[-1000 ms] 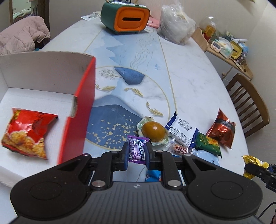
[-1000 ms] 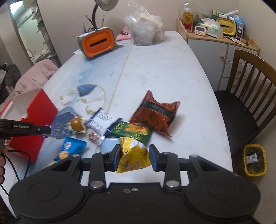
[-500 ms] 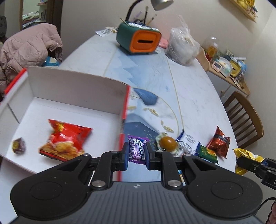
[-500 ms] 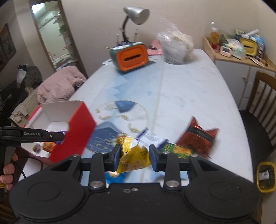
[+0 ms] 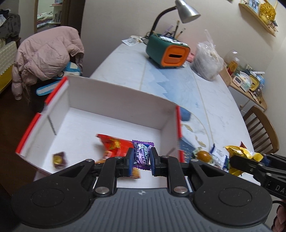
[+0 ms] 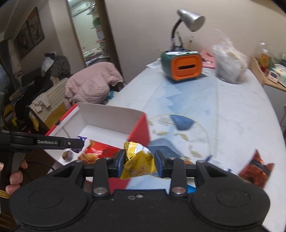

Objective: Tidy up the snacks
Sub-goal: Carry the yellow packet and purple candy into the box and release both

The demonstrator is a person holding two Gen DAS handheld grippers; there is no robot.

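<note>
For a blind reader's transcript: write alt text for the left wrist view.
The left gripper holds a purple candy wrapper in its jaws over an open red-and-white box containing a red snack bag. At right, the right gripper carries a yellow packet above the marble table.

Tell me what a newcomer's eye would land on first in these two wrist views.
Probably the two snacks gripped in mid-air: the left gripper clamps a purple candy wrapper above the red-and-white box, and the right gripper pinches a crumpled yellow packet near the box's red corner. Next, the red snack bag lying inside the box, and the orange-fronted green holder under the lamp at the table's far end.
</note>
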